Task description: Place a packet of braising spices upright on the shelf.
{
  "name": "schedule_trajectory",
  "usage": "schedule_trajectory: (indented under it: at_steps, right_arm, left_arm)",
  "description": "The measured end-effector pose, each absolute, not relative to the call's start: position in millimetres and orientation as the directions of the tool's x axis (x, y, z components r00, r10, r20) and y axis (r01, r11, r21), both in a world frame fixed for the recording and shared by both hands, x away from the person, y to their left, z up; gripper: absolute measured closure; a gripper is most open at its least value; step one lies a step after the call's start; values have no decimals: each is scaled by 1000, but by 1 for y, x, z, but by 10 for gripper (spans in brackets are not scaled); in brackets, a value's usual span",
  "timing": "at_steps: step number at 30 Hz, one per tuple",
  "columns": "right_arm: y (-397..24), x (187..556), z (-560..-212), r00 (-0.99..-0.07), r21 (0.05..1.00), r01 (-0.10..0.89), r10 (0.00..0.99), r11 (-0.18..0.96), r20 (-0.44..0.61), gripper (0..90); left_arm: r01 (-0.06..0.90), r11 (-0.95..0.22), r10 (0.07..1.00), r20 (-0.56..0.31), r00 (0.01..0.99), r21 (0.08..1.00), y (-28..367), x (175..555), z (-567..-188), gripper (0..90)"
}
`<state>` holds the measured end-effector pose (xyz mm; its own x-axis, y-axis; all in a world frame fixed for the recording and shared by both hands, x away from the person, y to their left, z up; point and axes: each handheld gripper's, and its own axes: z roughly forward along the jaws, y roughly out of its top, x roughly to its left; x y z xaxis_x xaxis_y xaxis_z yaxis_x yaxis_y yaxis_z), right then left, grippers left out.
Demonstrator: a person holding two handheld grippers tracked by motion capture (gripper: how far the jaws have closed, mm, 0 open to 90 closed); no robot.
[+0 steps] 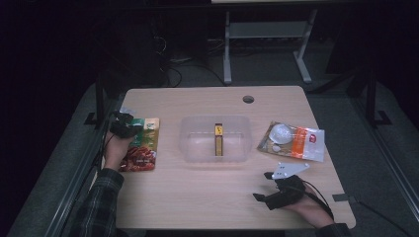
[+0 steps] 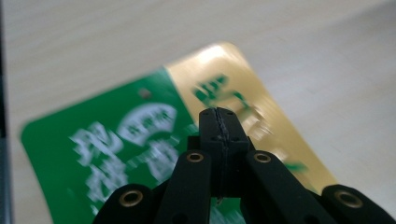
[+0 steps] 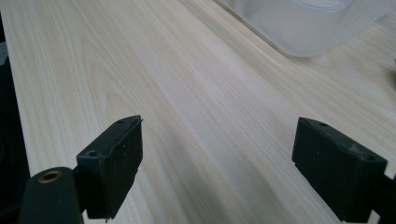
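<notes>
A green, gold and red snack packet [image 1: 144, 152] lies flat at the table's left edge. My left gripper [image 1: 132, 128] hovers over its green upper end. In the left gripper view the jaws [image 2: 218, 114] are pressed together, with the blurred packet [image 2: 116, 135] beneath them and nothing visible between the pads. A clear plastic tub [image 1: 187, 143] stands mid-table with a slim yellow and black box [image 1: 218, 139] inside. My right gripper [image 1: 262, 186] rests near the front right edge, jaws spread wide over bare wood [image 3: 217, 154]. A corner of the tub [image 3: 303, 28] shows ahead of it.
A white and orange packet [image 1: 296, 142] with a clear window lies to the right of the tub. The wooden table [image 1: 197, 197] has a round cable hole [image 1: 248, 99] at the back. Dark floor and desk legs lie beyond.
</notes>
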<state>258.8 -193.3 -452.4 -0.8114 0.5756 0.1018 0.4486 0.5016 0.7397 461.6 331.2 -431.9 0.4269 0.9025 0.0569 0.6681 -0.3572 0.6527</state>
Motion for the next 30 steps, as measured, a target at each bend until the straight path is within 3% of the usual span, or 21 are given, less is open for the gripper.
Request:
schedule_trajectory:
  at_steps: [10,30]
  right_arm:
    - [-191,257,-452,-816,741,446,568,502,106,156]
    - [-198,254,-456,-786,735,477,609,483,110,156]
  left_arm:
    - [691,-259,948,38,317,674,353,494,-452,899]
    - [659,-246,937,-1,350,711,355,503,-468,899]
